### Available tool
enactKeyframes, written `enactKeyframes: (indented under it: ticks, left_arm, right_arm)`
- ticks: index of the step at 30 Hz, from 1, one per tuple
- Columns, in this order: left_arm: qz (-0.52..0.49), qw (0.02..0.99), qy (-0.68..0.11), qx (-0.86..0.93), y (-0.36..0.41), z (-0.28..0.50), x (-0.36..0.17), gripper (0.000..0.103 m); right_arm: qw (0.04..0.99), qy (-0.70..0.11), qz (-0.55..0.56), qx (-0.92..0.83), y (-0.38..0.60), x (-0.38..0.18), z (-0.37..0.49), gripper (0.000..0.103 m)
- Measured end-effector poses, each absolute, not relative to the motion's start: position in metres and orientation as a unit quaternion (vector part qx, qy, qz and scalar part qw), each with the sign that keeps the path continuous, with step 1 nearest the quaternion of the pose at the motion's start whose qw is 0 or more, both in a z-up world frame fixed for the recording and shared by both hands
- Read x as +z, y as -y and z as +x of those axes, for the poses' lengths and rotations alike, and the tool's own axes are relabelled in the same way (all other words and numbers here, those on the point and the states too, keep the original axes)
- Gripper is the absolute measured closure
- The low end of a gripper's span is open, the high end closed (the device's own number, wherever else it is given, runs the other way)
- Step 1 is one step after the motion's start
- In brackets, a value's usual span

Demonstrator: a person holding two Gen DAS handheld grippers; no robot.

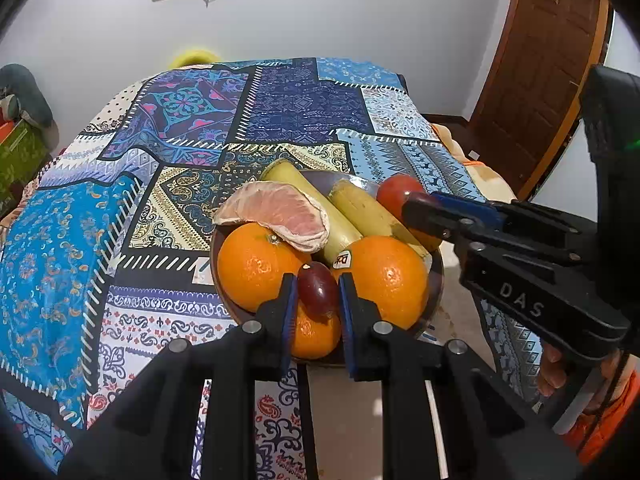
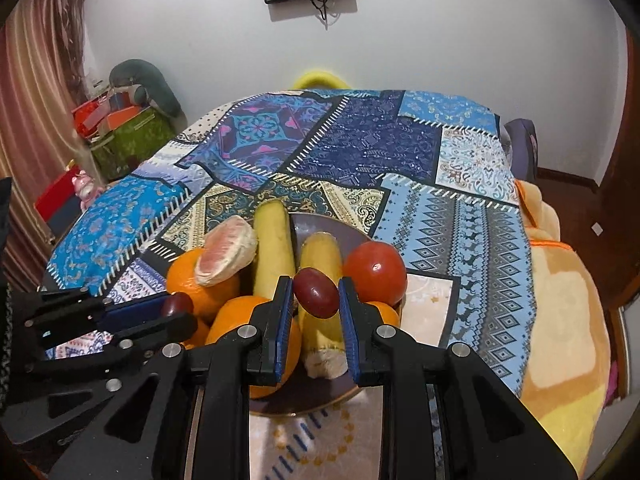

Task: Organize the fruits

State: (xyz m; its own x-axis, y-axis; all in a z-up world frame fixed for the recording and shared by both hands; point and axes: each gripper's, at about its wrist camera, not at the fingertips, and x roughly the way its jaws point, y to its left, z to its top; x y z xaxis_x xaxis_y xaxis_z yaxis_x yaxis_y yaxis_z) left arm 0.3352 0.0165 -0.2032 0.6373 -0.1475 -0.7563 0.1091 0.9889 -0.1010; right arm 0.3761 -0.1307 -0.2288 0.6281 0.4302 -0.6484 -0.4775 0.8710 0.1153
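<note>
left gripper point(image 1: 318, 292) pinching red grape point(image 1: 318, 289) over plate point(image 1: 437, 276) | right gripper point(image 2: 315, 293) pinching second grape point(image 2: 316, 292), same spot above oranges point(image 1: 252, 266) and bananas point(image 2: 274, 248) | grapes likely light, soft, slick-skinned, easy to burst | grip across widest middle, gentle squeeze | tablecloth point(image 1: 304, 108) beyond plate bare

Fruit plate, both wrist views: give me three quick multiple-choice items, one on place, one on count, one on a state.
1. Where is the grapefruit piece?
A. on an orange
B. on the cloth
C. under the bananas

2. How many bananas are on the plate?
A. one
B. two
C. four

3. What is the left gripper doing?
A. open, empty
B. shut on a grape
C. shut on a banana

Answers: 1 A, it lies on the left orange. 2 B, two lie side by side. 3 B, its pads pinch a red grape.
</note>
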Motion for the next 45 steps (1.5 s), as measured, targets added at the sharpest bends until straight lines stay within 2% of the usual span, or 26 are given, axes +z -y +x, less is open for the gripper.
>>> enactKeyframes:
  ticks: [3, 5, 8, 14, 23, 33, 36, 39, 41, 43, 45]
  left_arm:
    - [-0.024, 0.902, -0.424, -0.071, -0.015, 0.339, -0.207, 0.082]
    - [-0.024, 0.902, -0.426, -0.068, -0.015, 0.340, -0.210, 0.080]
    - [-0.026, 0.902, -0.426, -0.067, -0.015, 0.340, -0.210, 0.080]
    - [-0.028, 0.906, -0.417, -0.063, -0.018, 0.329, -0.197, 0.078]
    - [-0.033, 0.938, -0.343, -0.049, -0.025, 0.275, -0.125, 0.078]
    - [-0.025, 0.976, -0.210, -0.042, -0.017, 0.174, -0.022, 0.077]
    - [-0.020, 0.984, -0.175, -0.041, -0.014, 0.143, 0.000, 0.071]
    - [-0.015, 0.989, -0.141, -0.041, -0.011, 0.112, 0.019, 0.070]
    - [-0.015, 0.991, -0.127, -0.040, -0.010, 0.100, 0.026, 0.061]
    - [-0.013, 0.993, -0.112, -0.035, -0.009, 0.087, 0.030, 0.043]
    - [-0.010, 0.995, -0.099, -0.031, -0.008, 0.076, 0.032, 0.038]
  right_arm:
    - [0.898, -0.358, -0.032, 0.253, 0.130, -0.232, 0.380, 0.081]
    - [0.899, -0.359, -0.033, 0.250, 0.130, -0.234, 0.381, 0.072]
    - [0.901, -0.357, -0.036, 0.244, 0.131, -0.233, 0.382, 0.066]
    - [0.906, -0.346, -0.036, 0.240, 0.140, -0.221, 0.373, 0.066]
    - [0.929, -0.289, -0.030, 0.228, 0.166, -0.165, 0.328, 0.066]
    - [0.960, -0.166, -0.007, 0.227, 0.197, -0.075, 0.224, 0.065]
    - [0.966, -0.128, -0.002, 0.226, 0.200, -0.057, 0.191, 0.061]
    - [0.968, -0.100, -0.003, 0.230, 0.199, -0.047, 0.165, 0.060]
    - [0.968, -0.089, -0.006, 0.233, 0.197, -0.043, 0.154, 0.057]
    - [0.970, -0.076, -0.009, 0.231, 0.195, -0.041, 0.143, 0.049]
    - [0.972, -0.065, -0.011, 0.226, 0.193, -0.041, 0.136, 0.042]
